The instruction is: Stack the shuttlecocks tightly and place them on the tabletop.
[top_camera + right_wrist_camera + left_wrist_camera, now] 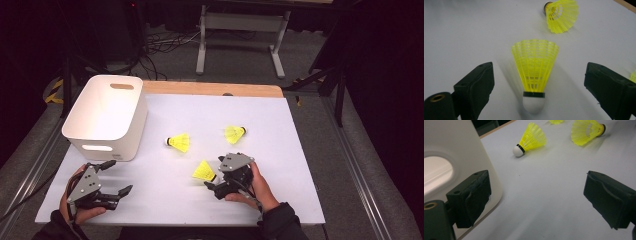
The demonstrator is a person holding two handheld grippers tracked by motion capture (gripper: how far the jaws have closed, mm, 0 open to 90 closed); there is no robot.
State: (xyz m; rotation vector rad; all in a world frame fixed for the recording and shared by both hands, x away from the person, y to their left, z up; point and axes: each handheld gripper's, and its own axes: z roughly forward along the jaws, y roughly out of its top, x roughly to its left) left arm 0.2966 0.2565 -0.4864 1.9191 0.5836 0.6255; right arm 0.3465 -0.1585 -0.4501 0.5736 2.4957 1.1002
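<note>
Scene: a white table (pixel 280 165) with a wooden strip along its far edge carries a white bin and three yellow shuttlecocks.
Right tongs (pixel 214 181): released, jaws spread wide with nothing pressed between the pads; in the right gripper view the nearest shuttlecock (pixel 534 75) lies on the table between the two black jaws, touching neither, its white cork end toward the camera and its yellow skirt fanning away.
Nearest shuttlecock in the high view: it lies at (pixel 204 171), just beside the tip of the right tongs, near the front middle of the table.
Left tongs (pixel 116 176): released, jaws apart and holding nothing, low over the front left of the table, just in front of the white bin (pixel 107 117).
Left gripper view: one jaw stands close against the rounded corner of the bin, whether touching I cannot tell; bare table lies between the jaws.
Middle shuttlecock (pixel 179 142): lying on its side right of the bin, cork end toward the bin.
Far shuttlecock (pixel 234 133): lying on its side, well apart from the bin, dark cork end pointing right.
Bin: open-topped, with slot handles cut in its near and far walls.
Writing: no readable brand, label or lettering on the bin, the shuttlecocks or the tongs.
</note>
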